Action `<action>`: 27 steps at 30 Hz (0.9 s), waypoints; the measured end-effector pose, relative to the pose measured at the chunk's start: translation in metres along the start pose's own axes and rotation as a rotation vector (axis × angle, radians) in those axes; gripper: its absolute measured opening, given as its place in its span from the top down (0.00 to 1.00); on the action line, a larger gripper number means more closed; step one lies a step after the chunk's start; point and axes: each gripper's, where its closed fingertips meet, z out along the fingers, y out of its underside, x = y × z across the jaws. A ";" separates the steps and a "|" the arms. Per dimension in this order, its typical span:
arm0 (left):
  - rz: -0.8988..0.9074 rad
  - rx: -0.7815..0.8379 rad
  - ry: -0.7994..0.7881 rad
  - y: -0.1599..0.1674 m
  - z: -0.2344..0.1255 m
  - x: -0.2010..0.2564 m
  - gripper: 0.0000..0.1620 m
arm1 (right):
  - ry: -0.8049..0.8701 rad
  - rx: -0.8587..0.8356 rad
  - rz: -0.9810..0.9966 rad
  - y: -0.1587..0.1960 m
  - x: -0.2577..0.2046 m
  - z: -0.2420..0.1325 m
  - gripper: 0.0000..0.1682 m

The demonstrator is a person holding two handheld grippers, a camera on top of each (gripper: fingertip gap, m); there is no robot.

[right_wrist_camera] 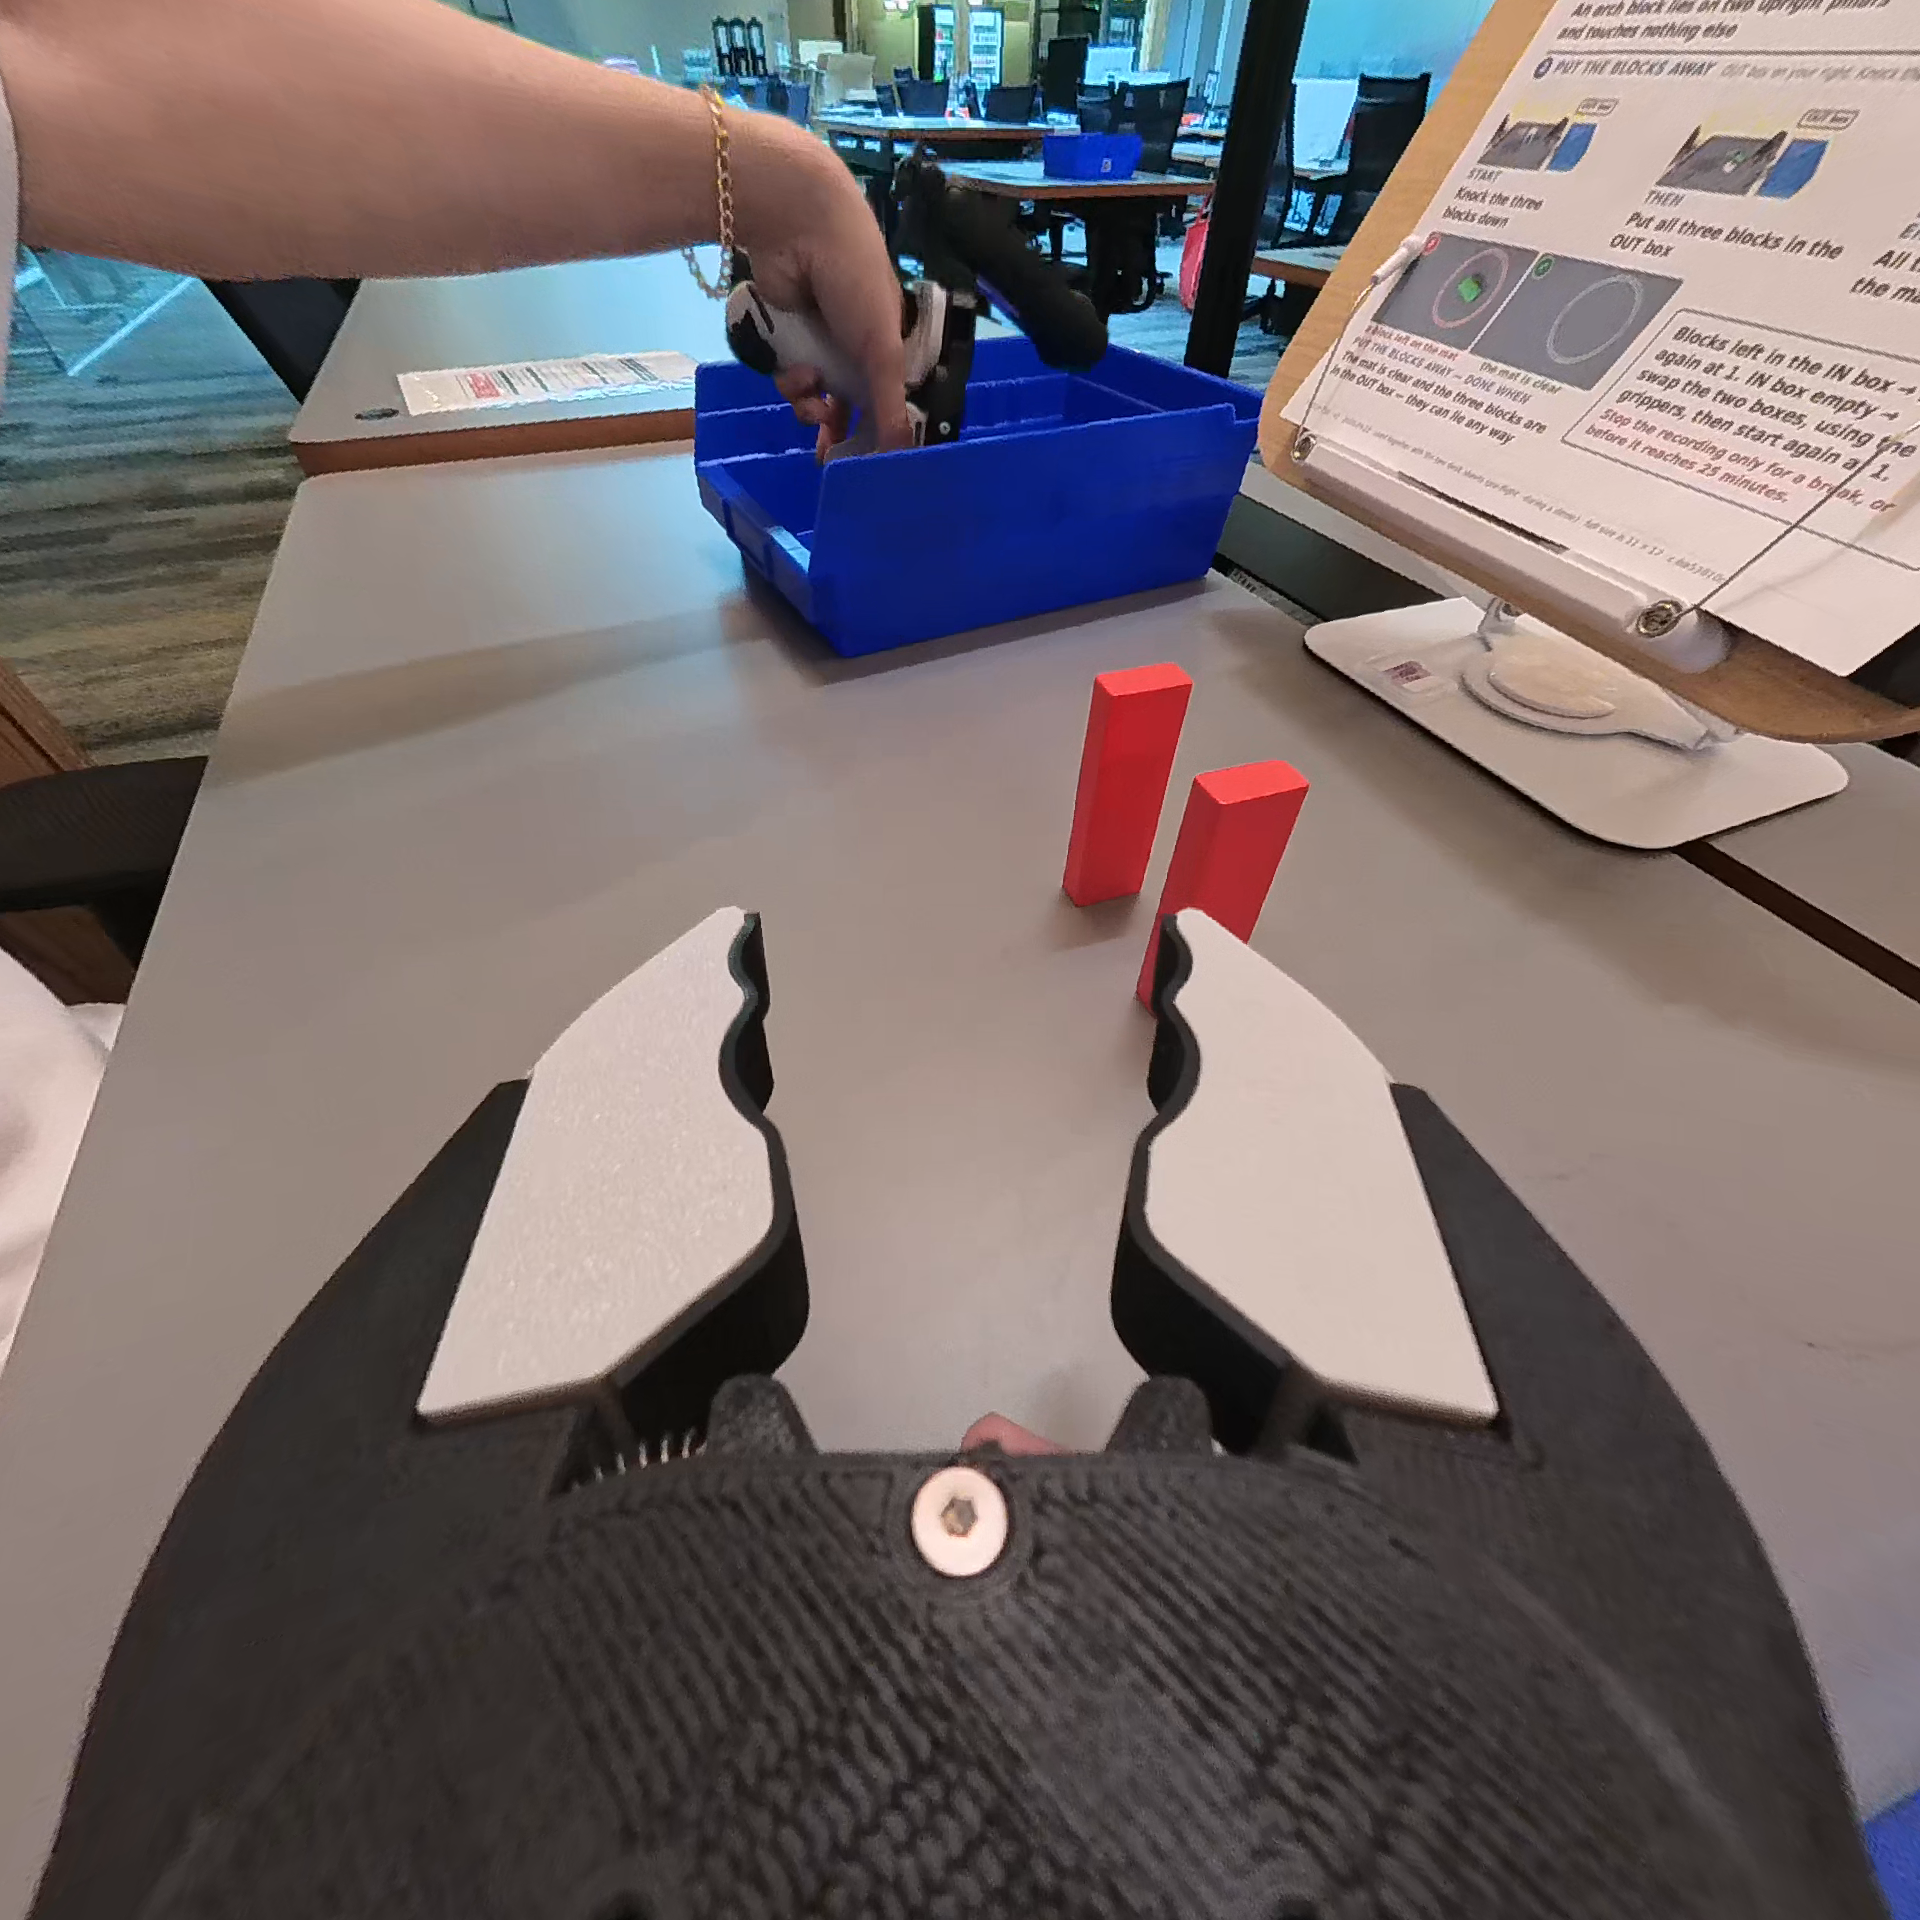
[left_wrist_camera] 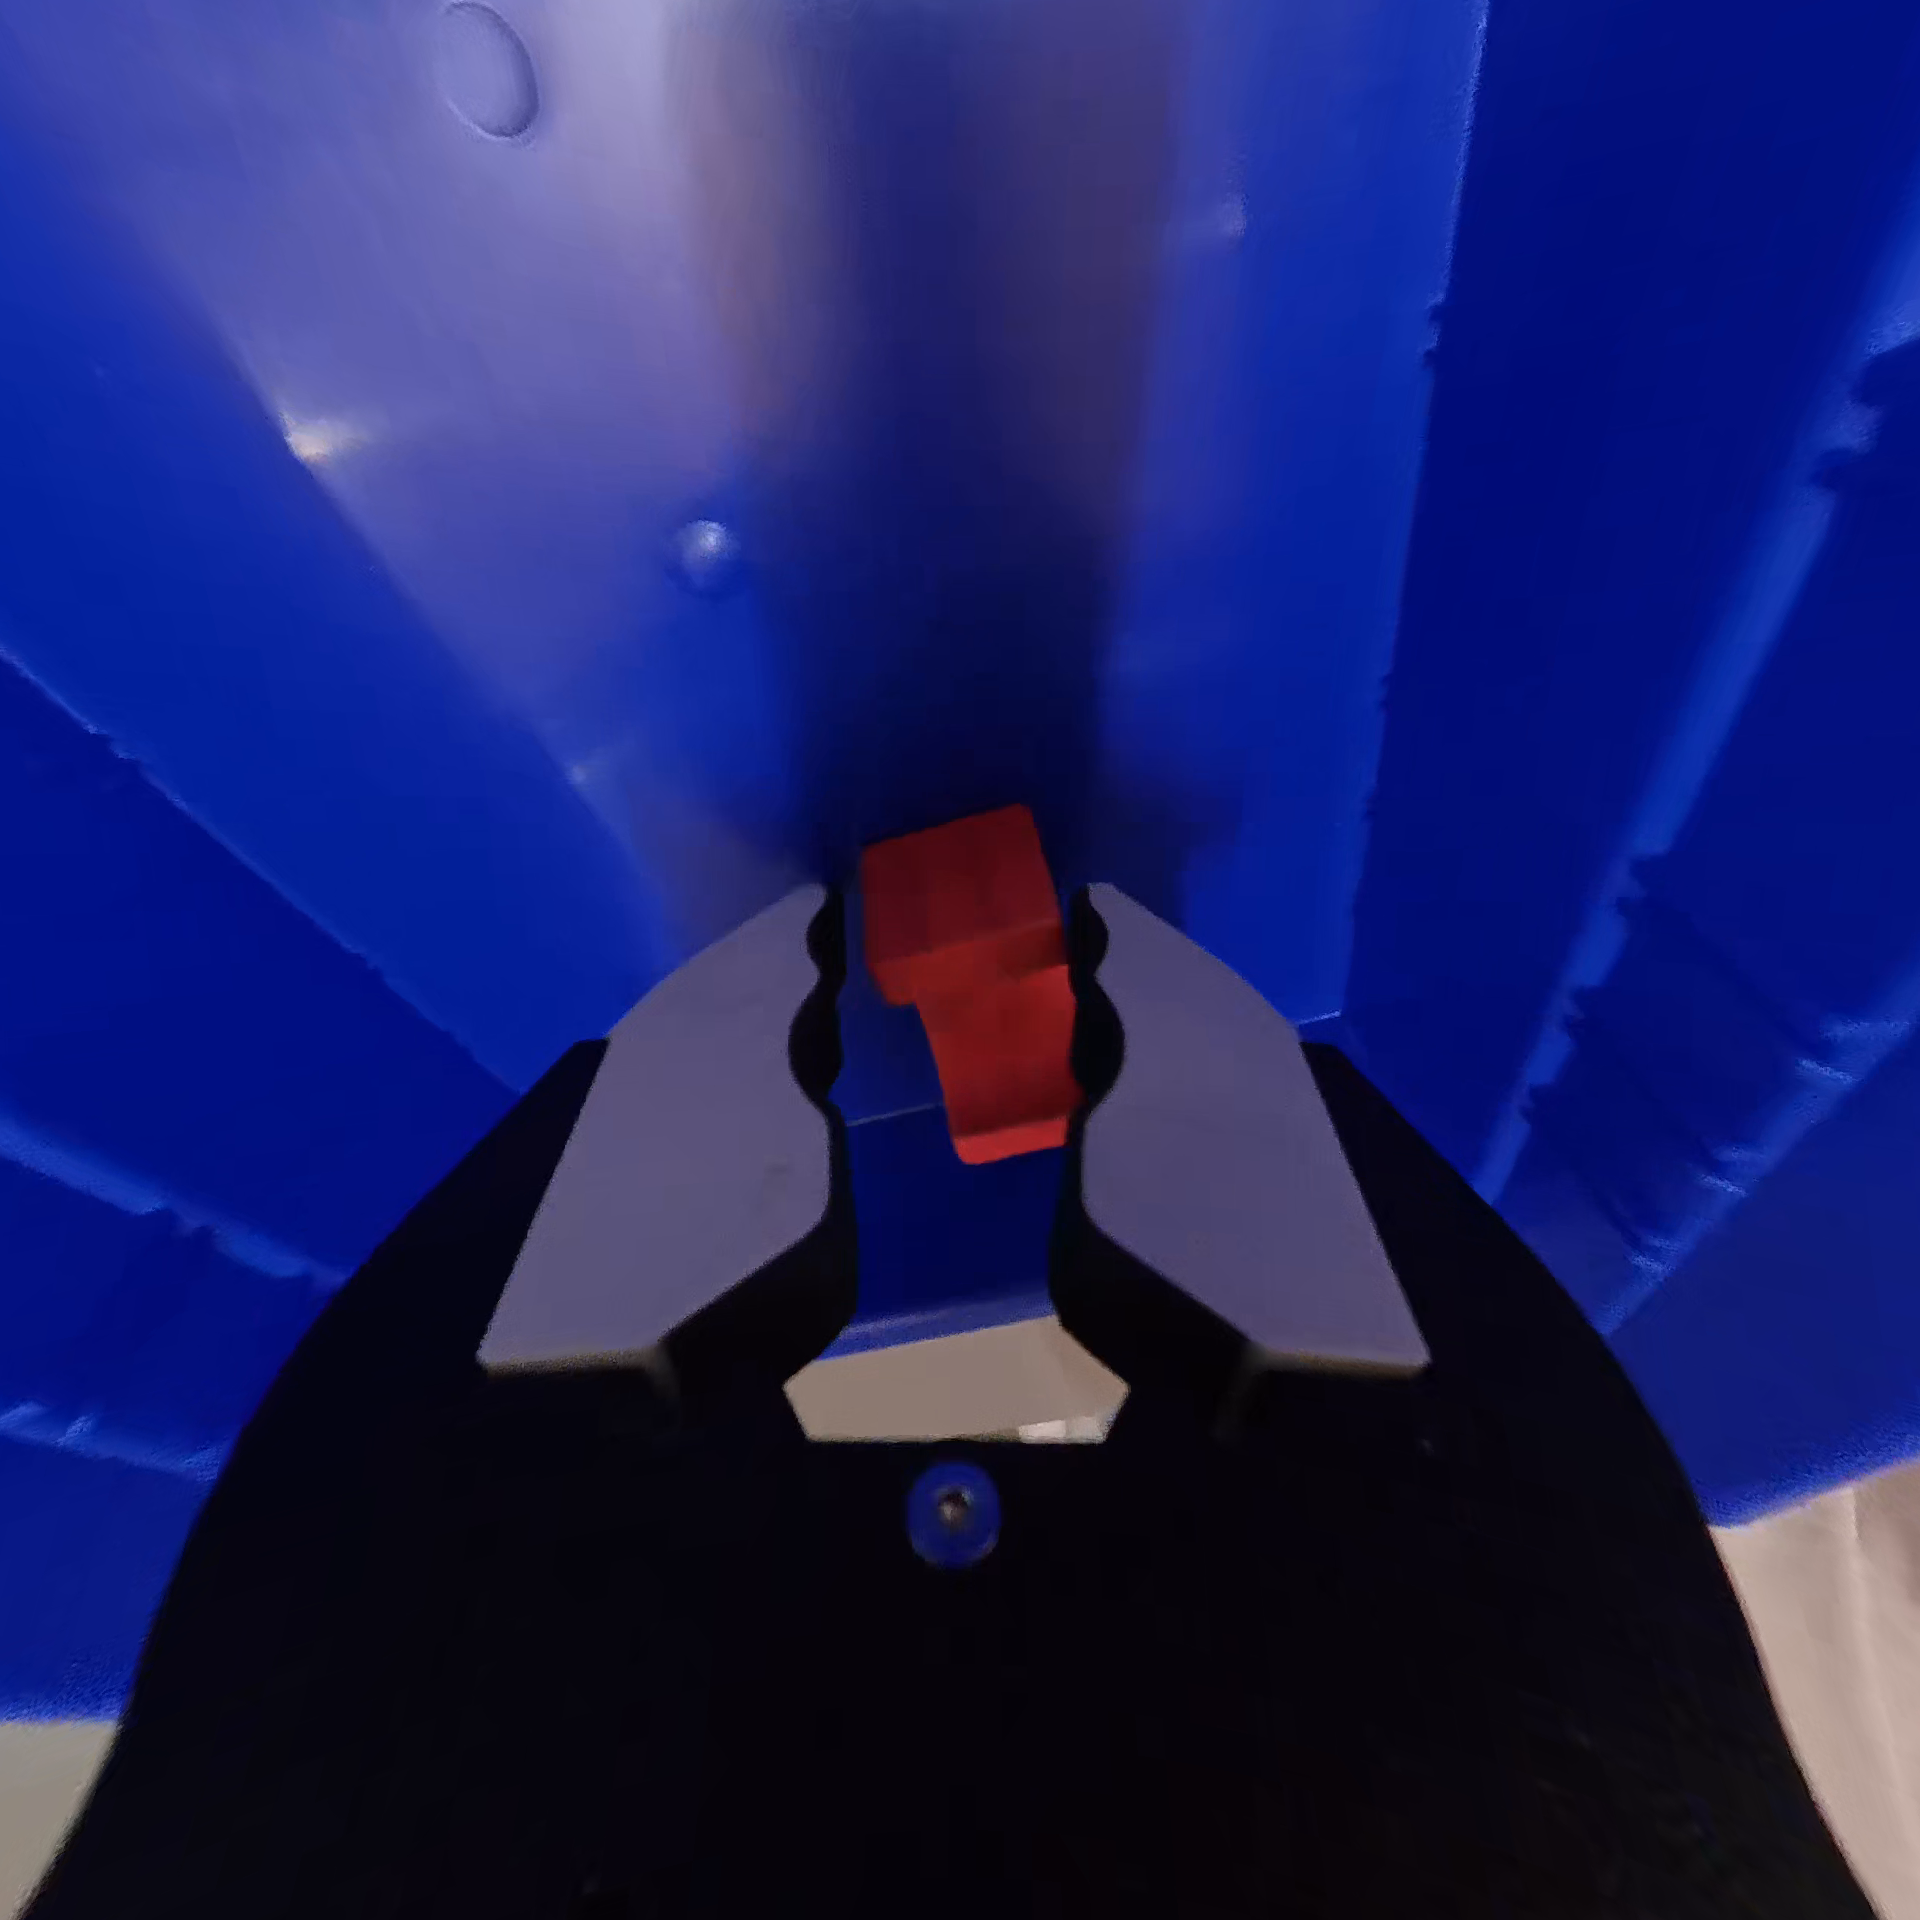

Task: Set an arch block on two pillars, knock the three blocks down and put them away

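While the left tongs (left_wrist_camera: pixel 956 997) reach down inside the blue bin (right_wrist_camera: pixel 1039 520), their fingers sit either side of a red stepped block (left_wrist_camera: pixel 971 977); right finger touches it, left shows a gap, so can't tell if gripped. Bin sits at the counter's (right_wrist_camera: pixel 520 831) far edge. Right tongs (right_wrist_camera: pixel 961 997) hover released, w/ nothing between them, over mid-counter, just beside two upright red blocks (right_wrist_camera: pixel 1127 790), (right_wrist_camera: pixel 1231 862).

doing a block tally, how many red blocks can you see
3. Two pillars stand upright on the table, far one and near one. A notched block sits between the left gripper fingers inside the bin; more may be hidden there.
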 end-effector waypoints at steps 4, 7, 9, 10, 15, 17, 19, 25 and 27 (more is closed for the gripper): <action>0.021 0.041 0.015 -0.004 0.002 -0.001 0.77 | -0.004 0.003 0.006 0.000 -0.001 0.002 0.57; 0.059 0.090 0.040 -0.008 -0.001 0.000 0.77 | 0.006 0.005 -0.004 -0.003 -0.002 0.002 0.57; 0.109 0.172 0.075 -0.013 -0.016 0.005 0.77 | 0.016 0.015 -0.010 -0.007 -0.003 0.002 0.57; 0.129 0.242 0.104 -0.017 -0.028 0.009 0.77 | 0.023 0.024 -0.006 -0.010 -0.003 0.002 0.57; 0.359 0.796 0.403 -0.021 -0.135 0.071 0.77 | 0.066 0.147 0.056 -0.037 -0.004 0.008 0.57; 0.496 1.020 0.493 -0.004 -0.178 0.105 0.77 | 0.040 0.219 0.092 -0.055 -0.010 0.017 0.57; 0.664 1.241 0.608 0.023 -0.215 0.146 0.78 | -0.004 0.276 0.121 -0.074 -0.017 0.028 0.57; 1.030 1.666 1.030 0.119 -0.256 0.255 0.78 | -0.127 0.362 0.142 -0.140 -0.038 0.059 0.58; 1.093 1.706 1.071 0.131 -0.249 0.280 0.78 | -0.153 0.363 0.121 -0.154 -0.046 0.064 0.58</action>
